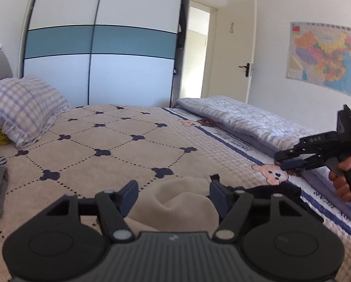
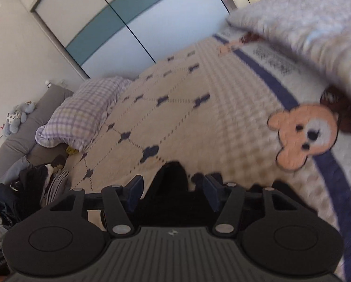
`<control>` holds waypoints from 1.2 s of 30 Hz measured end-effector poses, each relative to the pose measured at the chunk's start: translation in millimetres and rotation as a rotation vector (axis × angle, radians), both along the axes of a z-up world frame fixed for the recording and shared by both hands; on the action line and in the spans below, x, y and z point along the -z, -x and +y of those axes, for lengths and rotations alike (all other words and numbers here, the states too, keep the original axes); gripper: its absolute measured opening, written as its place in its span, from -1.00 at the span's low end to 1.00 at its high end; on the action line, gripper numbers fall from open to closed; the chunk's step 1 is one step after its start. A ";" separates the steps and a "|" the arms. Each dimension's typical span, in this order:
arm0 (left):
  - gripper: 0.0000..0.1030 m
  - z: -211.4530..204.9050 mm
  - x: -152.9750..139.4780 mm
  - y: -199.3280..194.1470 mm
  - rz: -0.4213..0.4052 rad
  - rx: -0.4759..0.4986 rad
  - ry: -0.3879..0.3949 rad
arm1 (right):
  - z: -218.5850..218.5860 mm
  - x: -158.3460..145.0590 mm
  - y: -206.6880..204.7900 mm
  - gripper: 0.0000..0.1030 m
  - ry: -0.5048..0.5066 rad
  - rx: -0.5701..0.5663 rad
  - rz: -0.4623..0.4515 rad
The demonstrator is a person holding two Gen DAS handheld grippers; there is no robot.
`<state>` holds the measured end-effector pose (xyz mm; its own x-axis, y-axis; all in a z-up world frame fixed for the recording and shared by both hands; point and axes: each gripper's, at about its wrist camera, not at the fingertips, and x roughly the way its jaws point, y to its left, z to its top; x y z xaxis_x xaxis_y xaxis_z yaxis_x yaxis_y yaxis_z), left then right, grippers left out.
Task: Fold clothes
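Here, the left gripper [image 1: 174,193] is being held low over the bedspread [image 1: 119,141], its jaws spread wide, pads clear of the beige garment [image 1: 182,202] bunched between them at the near edge. The right gripper [image 2: 173,191] is likewise being held with jaws apart over a black garment [image 2: 173,176], untouched by the pads. A checked pillow [image 1: 22,108] is lying far left.

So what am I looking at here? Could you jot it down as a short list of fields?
place: bedroom, on a patterned bedspread
garment: beige and black cloth lying on the bed
left gripper: open, cloth between its fingers, not pinched
right gripper: open, over the black part
other clothes: pile near the checked pillow
background: wardrobe, wall map
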<state>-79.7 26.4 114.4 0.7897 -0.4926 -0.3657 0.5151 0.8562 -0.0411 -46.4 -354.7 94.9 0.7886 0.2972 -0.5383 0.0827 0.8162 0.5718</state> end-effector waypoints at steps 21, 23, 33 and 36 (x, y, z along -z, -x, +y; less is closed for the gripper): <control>-0.41 -157.2 75.2 -33.0 -0.043 0.251 -0.534 | -41.4 50.2 8.3 -0.60 0.346 -0.095 0.234; -0.86 -149.3 66.6 -33.1 -0.030 0.222 -0.490 | -43.2 37.8 9.1 -0.76 0.335 -0.080 0.168; -0.85 -34.6 11.2 -38.6 0.039 -0.176 -0.089 | 71.4 -97.5 36.2 -0.75 0.096 -0.255 -0.674; -0.85 37.8 4.3 -46.8 0.128 -0.412 0.136 | 129.6 -105.6 23.5 0.20 0.193 -0.519 -0.656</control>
<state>-32.9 64.2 110.1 0.8824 -0.1972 -0.4272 0.1160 0.9711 -0.2085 -69.9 -225.1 200.5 0.7474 0.6569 -0.0993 -0.6272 0.7469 0.2208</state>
